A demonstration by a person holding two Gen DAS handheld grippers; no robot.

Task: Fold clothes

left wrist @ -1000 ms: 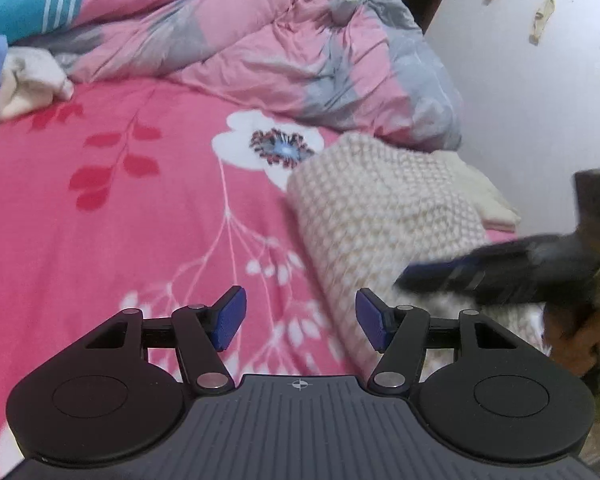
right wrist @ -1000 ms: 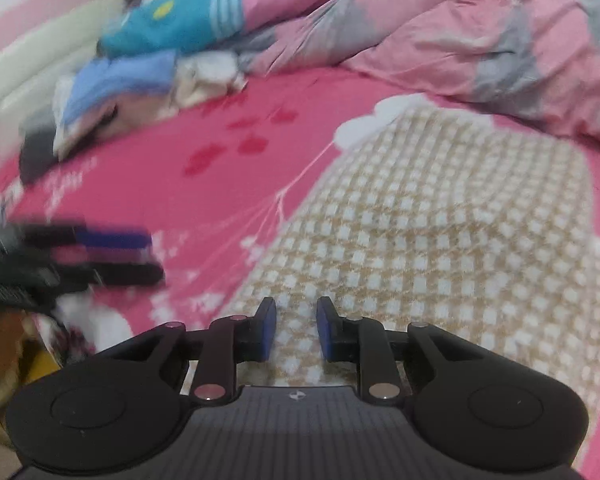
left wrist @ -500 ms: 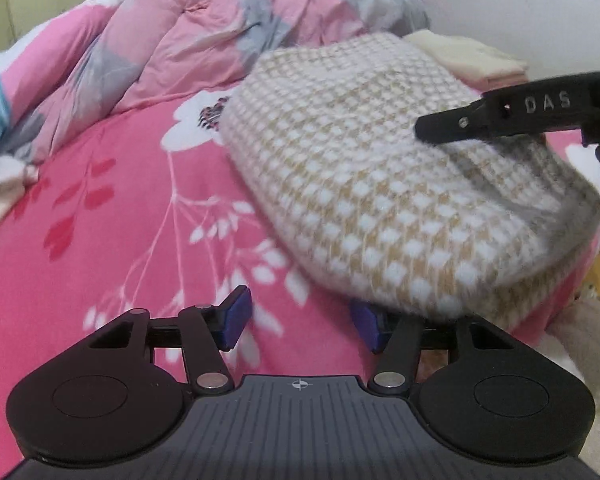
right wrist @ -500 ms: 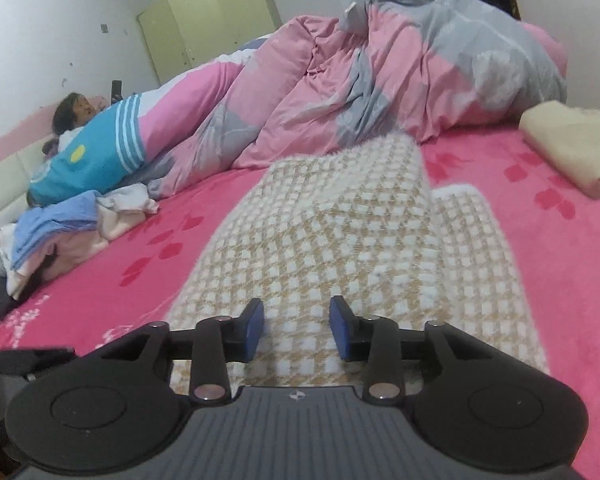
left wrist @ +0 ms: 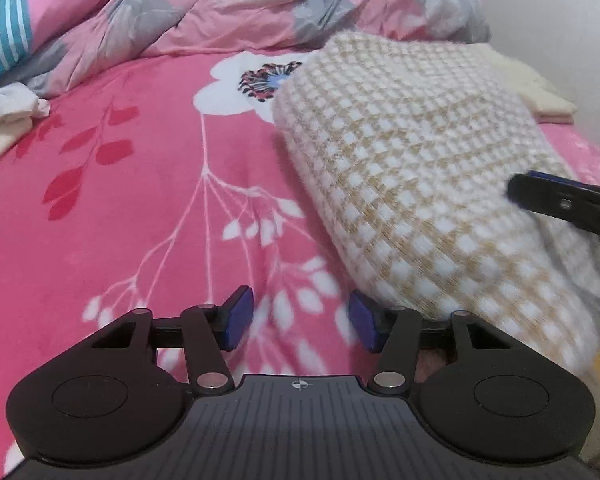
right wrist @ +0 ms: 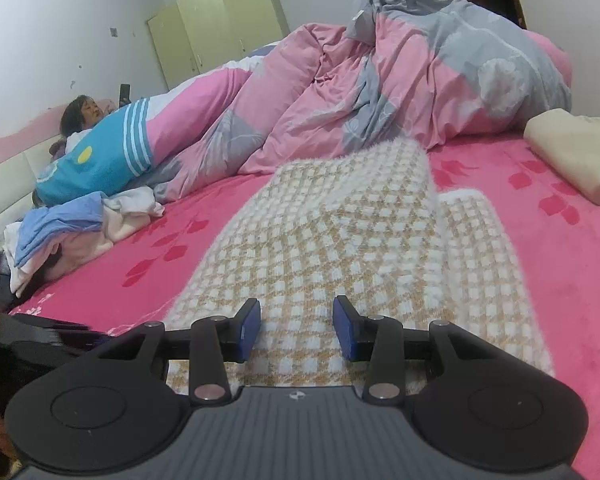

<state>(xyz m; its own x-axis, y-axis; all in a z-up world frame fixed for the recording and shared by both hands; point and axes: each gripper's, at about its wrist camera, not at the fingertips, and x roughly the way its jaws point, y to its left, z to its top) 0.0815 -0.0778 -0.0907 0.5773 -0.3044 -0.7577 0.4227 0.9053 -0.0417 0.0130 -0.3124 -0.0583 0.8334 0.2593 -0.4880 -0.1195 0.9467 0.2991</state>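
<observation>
A beige-and-white checked sweater (left wrist: 420, 184) lies folded lengthwise on the pink floral bedsheet (left wrist: 140, 200). My left gripper (left wrist: 302, 322) is open just above the sheet, its right fingertip at the sweater's near left edge, with nothing between the pads. Seen from the right wrist, the sweater (right wrist: 340, 240) stretches away from me with a raised fold across its middle. My right gripper (right wrist: 298, 328) is open low over its near end. The right gripper (left wrist: 560, 204) also shows over the sweater's right side in the left wrist view.
A rumpled pink-and-grey duvet (right wrist: 380, 80) fills the back of the bed. A folded cream garment (right wrist: 576, 160) sits at the right. A loose pile of clothes (right wrist: 60, 232) lies at the left, and a person (right wrist: 96, 152) reclines behind it. The left gripper (right wrist: 40, 332) is at the left edge.
My right gripper's fingers have spread from nearly closed to open over the sweater. My left gripper has shifted left, from under the sweater's edge to beside it.
</observation>
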